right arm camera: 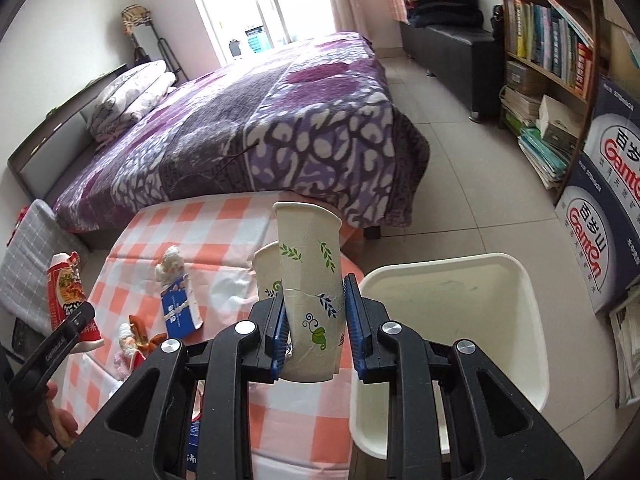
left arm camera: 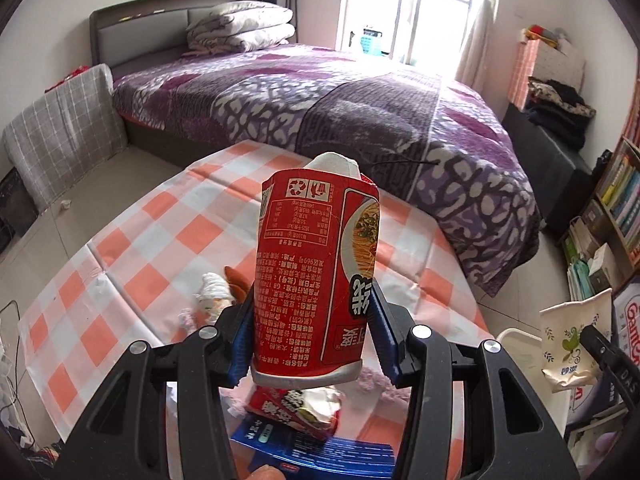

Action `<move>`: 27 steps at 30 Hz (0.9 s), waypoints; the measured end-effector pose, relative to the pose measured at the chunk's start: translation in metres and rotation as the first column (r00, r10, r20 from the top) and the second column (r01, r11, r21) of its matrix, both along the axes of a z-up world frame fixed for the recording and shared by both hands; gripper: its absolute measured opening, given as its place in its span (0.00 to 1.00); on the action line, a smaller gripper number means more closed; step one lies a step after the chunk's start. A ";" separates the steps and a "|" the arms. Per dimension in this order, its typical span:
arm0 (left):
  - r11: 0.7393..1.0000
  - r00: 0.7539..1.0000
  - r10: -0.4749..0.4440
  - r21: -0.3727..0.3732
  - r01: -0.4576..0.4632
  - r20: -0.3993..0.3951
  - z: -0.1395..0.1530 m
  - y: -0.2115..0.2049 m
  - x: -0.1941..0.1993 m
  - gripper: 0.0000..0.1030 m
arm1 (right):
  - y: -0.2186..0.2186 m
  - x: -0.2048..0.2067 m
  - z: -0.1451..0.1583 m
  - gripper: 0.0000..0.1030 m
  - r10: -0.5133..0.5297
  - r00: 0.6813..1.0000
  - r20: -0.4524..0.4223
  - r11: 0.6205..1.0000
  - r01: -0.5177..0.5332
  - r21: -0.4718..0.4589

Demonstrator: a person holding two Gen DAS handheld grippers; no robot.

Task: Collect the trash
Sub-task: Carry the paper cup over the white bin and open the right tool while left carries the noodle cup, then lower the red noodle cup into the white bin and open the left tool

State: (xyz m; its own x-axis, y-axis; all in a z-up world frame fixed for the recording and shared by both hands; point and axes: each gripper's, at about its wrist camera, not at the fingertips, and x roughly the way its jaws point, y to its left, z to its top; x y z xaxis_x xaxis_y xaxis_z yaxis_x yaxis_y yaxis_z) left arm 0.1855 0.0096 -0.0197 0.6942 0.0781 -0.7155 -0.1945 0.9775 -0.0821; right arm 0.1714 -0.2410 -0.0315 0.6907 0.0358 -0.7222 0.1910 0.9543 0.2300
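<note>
My left gripper (left arm camera: 312,298) is shut on a squashed red instant-noodle cup (left arm camera: 316,248), held bottom end toward the camera above the checked table (left arm camera: 132,248). Under it lie a torn red noodle lid (left arm camera: 300,408) and a blue packet (left arm camera: 320,452). In the right wrist view my right gripper (right arm camera: 315,286) is shut on a crumpled paper cup with leaf print (right arm camera: 310,280). A second paper cup (right arm camera: 266,276) stands on the table behind it. The white bin (right arm camera: 516,320) sits just right of the held cup. The noodle cup (right arm camera: 66,292) shows at far left.
A crumpled tissue (right arm camera: 170,262), a blue packet (right arm camera: 180,310) and small red-and-white scraps (right arm camera: 132,340) lie on the checked tablecloth. A purple bed (right arm camera: 260,128) stands behind the table. A bookshelf (right arm camera: 548,40) and stacked boxes (right arm camera: 600,208) line the right side.
</note>
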 end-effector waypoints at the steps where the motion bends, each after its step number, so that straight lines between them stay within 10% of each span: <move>1: 1.000 1.000 -0.020 0.003 0.020 0.005 0.001 -0.009 -0.001 0.48 | -0.007 -0.001 0.000 0.24 -0.018 1.000 -0.004 1.000 0.018 0.006; 13: 0.964 0.964 -0.266 0.024 0.266 -0.016 -0.009 -0.105 -0.017 0.48 | -0.084 -0.021 0.003 0.29 -0.211 0.977 -0.017 0.975 0.211 0.066; 27: 0.900 0.895 -0.434 -0.010 0.435 -0.107 -0.041 -0.196 -0.028 0.49 | -0.163 -0.064 0.017 0.80 -0.434 0.900 0.045 0.894 0.424 0.146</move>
State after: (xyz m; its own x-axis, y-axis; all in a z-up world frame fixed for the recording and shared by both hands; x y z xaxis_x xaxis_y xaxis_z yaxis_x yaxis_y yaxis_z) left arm 0.1577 -0.1868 -0.0602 0.5831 -0.2041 -0.7864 0.2431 0.9674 -0.0709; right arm 0.1072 -0.4045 -0.0150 0.7112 -0.1868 -0.6777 0.5529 0.7440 0.3752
